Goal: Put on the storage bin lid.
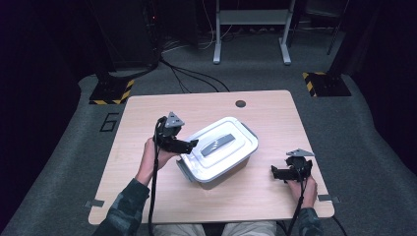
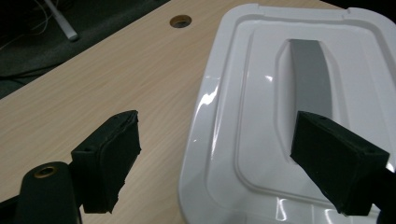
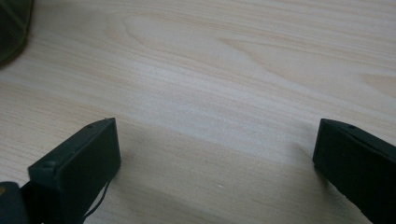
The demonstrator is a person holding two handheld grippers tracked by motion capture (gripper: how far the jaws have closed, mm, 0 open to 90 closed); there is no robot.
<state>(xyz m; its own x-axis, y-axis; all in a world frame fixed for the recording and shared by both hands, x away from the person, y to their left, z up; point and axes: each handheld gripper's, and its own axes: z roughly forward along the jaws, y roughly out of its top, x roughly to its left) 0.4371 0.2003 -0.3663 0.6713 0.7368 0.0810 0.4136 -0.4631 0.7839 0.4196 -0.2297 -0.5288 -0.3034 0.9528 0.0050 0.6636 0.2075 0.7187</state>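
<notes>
White box: a lidded plastic storage box sits near the middle of the wooden table, turned at an angle to the table edges
Lid: white and glossy, seated on the box, with a grey handle lying flat in a recess along its middle
Left gripper: the left gripper hovers at the near left edge of the lid, its jaws spread wide and released, holding nothing
Left fingers: one black pad hangs over bare wood just outside the lid's rim; the other pad hangs over the lid, just short of the grey handle's near end; the rim of the lid lies between the two pads
Contact: I cannot tell whether either left pad touches the lid
Right gripper: the right gripper sits low over the table, well apart from the box on its right side, jaws wide and released
Right fingers: only bare wood grain lies between the two black pads
Table hole: a round cable hole lies beyond the left pads, past the lid's far left corner
</notes>
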